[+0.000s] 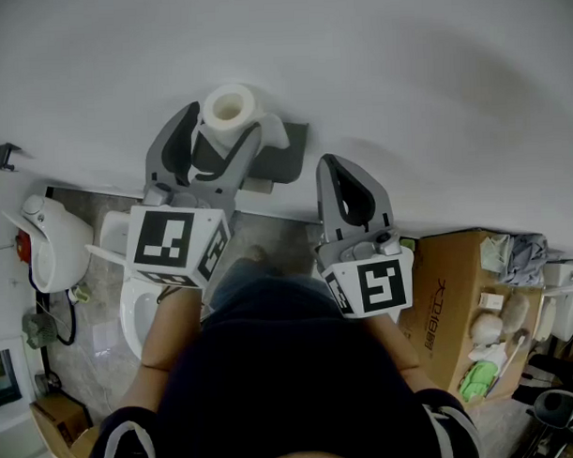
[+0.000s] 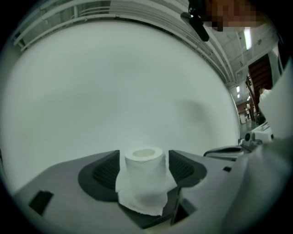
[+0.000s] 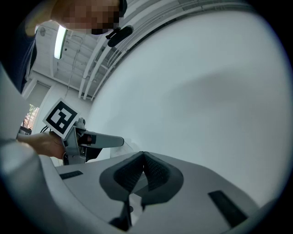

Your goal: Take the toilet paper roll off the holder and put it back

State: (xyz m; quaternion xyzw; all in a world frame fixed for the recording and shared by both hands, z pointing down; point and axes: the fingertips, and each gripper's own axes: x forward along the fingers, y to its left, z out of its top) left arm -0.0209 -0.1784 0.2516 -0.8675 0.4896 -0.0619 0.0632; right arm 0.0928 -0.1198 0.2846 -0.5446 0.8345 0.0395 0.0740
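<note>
Wall [image 1: 403, 78] close behind roll [image 1: 229, 111] in left gripper [image 1: 224, 120]

Toilet paper roll [image 1: 229, 109] between left tongs [image 1: 217, 132] by far wall, right tongs [image 1: 333, 167] just right, toilet [image 1: 132, 318] near left.

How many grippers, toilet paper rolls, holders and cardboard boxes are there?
Grippers: 2, the left gripper and the right gripper
Toilet paper roll: 1
Holder: 1
Cardboard box: 1
Total: 5
</note>
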